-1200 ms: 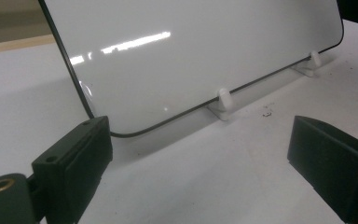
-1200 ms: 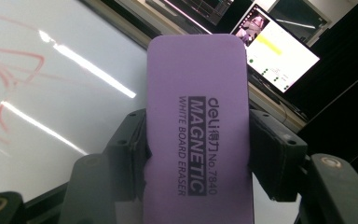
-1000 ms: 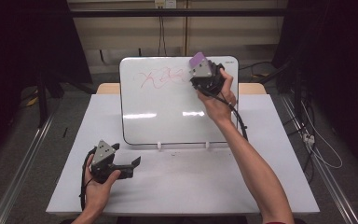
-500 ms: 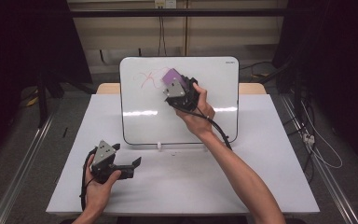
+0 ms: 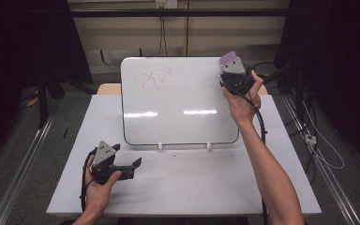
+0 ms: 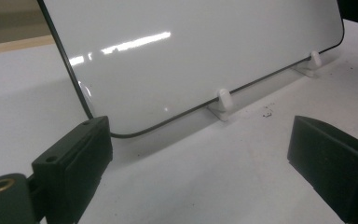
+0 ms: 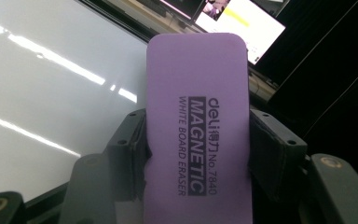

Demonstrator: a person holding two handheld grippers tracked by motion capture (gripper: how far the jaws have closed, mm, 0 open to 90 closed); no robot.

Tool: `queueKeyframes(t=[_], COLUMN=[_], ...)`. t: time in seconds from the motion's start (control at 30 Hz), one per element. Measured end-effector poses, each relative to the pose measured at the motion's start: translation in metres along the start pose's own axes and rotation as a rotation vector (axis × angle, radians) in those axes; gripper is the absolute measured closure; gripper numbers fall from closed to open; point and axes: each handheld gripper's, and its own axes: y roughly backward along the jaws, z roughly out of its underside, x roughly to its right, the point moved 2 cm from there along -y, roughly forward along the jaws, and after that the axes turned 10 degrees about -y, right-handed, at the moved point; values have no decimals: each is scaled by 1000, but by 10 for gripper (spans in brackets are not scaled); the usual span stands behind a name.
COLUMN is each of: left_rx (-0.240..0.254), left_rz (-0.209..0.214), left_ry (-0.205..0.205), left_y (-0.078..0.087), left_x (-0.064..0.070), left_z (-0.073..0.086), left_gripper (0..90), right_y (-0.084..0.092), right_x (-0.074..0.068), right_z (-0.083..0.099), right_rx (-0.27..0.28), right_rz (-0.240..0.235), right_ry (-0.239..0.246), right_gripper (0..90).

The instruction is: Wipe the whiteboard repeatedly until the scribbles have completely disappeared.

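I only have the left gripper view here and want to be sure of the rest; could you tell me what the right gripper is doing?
Observer: The right gripper is shut on a purple eraser, held at the whiteboard's top right corner.
Operator: Thank you. Is there any writing on the board?
Observer: Yes, a red scribble sits near its upper left.
Operator: And can you read anything on the eraser?
Observer: The right gripper view shows "MAGNETIC WHITE BOARD ERASER" printed on it.

A purple magnetic whiteboard eraser (image 7: 198, 130) is sitting clamped between the right gripper's (image 7: 196, 154) two black jaws, its printed face showing, while a glossy whiteboard (image 7: 51, 93) is reflecting light streaks at left.
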Motion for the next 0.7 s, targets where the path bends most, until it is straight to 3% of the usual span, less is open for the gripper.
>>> queueKeyframes(t=[0.07, 0.13, 0.33, 0.47, 0.57, 0.7], left_rx=[1, -3, 2, 1, 9, 5], left_rz=[1, 1, 6, 8, 5, 3], left_ry=[4, -3, 4, 2, 8, 4], left_y=[-1, -1, 0, 1, 2, 2], left_x=[0, 0, 1, 0, 0, 0], left_z=[0, 0, 0, 1, 0, 0], left_gripper=[64, 64, 64, 64, 64, 64], right_y=[1, 2, 3, 3, 3, 11], right_x=[-4, -14, -69, -105, -127, -152], right_z=[-1, -5, -27, -42, -45, -42], right_rx=[3, 10, 57, 88, 107, 138], right_rz=[16, -9, -77, -124, -146, -178], right_ry=[17, 16, 106, 136, 161, 231], right_gripper=[419, 419, 419, 419, 419, 419])
